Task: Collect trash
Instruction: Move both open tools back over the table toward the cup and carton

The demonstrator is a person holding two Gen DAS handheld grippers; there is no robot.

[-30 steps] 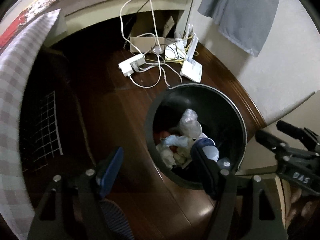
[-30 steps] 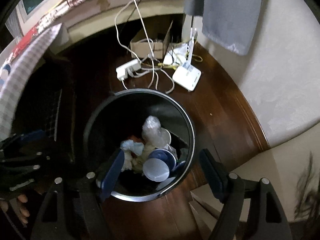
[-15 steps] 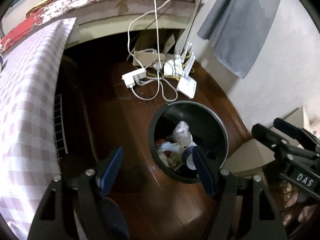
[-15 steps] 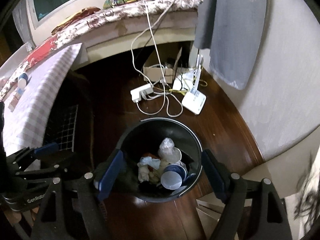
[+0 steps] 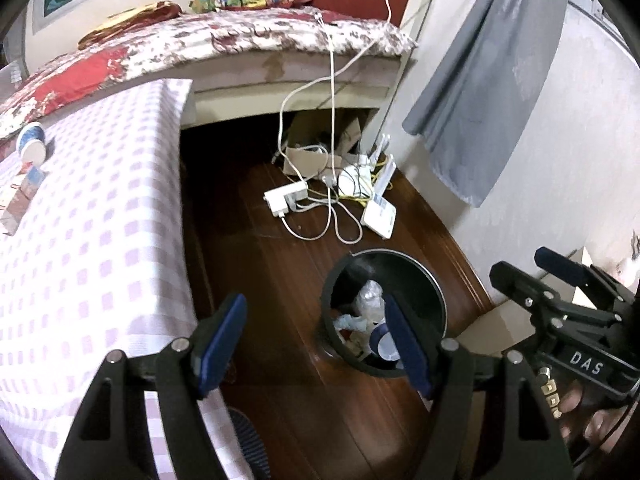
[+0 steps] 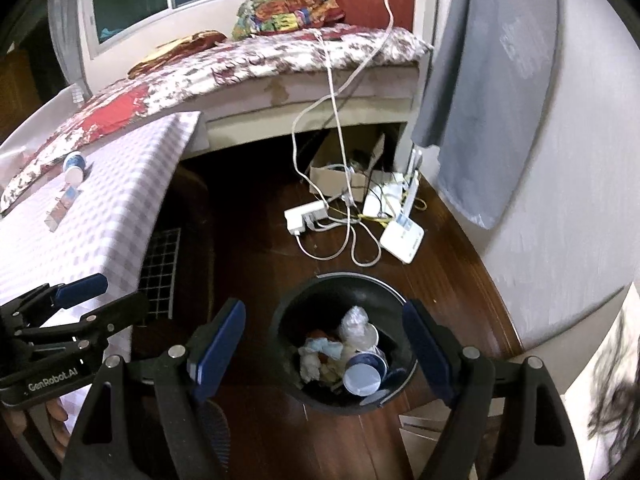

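Both the left claw (image 5: pixel 316 344) and right claw (image 6: pixel 322 350) hang spread and empty above the black bin (image 6: pixel 288 320) of trash (image 6: pixel 340 354).

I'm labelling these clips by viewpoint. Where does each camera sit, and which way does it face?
Left wrist view: sits on the left tongs, angled down over the floor at the black bin and the checked tablecloth; the right tongs and fingers show at right.
Right wrist view: sits on the right tongs, looking down into the bin; the left tongs show at left.
Both share the bin, power strip, bed and grey cloth.
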